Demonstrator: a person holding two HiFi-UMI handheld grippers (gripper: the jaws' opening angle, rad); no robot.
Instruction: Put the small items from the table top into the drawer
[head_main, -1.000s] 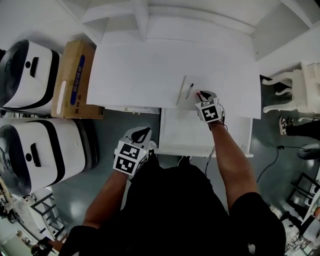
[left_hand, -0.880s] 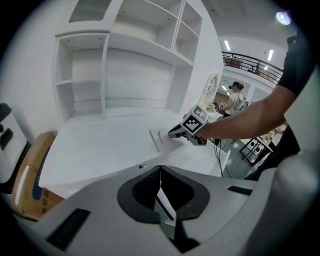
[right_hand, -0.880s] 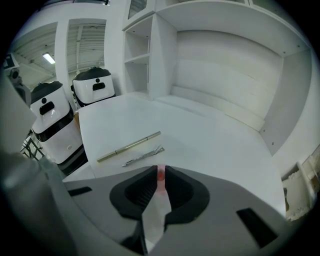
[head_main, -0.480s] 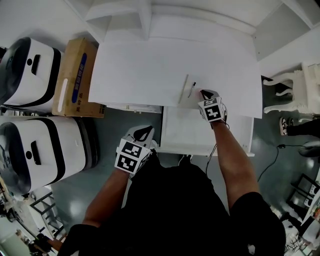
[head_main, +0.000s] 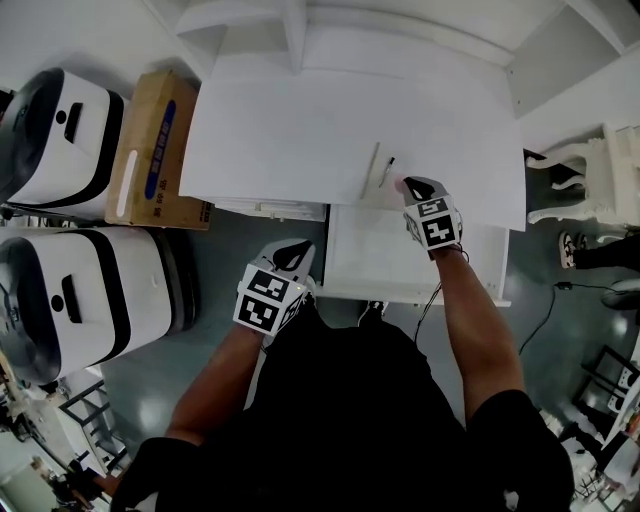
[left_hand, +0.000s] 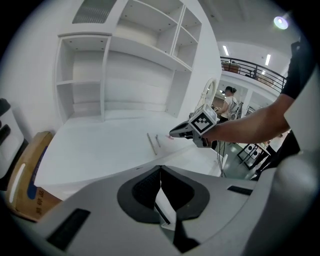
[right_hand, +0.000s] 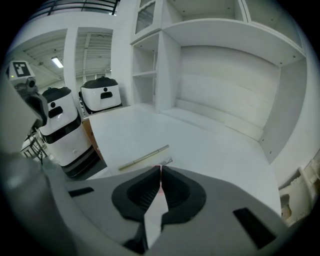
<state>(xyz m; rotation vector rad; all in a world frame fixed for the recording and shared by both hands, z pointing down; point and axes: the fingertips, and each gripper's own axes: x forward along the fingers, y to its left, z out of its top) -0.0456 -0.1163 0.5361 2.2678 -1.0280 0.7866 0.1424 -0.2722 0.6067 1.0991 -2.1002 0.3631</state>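
Pink item (head_main: 399, 185) seemingly between right gripper's (head_main: 409, 186) tips; left gripper (head_main: 292, 251) closed, empty.

Head view looks steeply down; left gripper view from 7 o'clock, right gripper view close in, all sharing the worktop (head_main: 300, 130).

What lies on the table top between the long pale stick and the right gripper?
A short dark pen, beside the stick; the head view shows it, just left of the right gripper.
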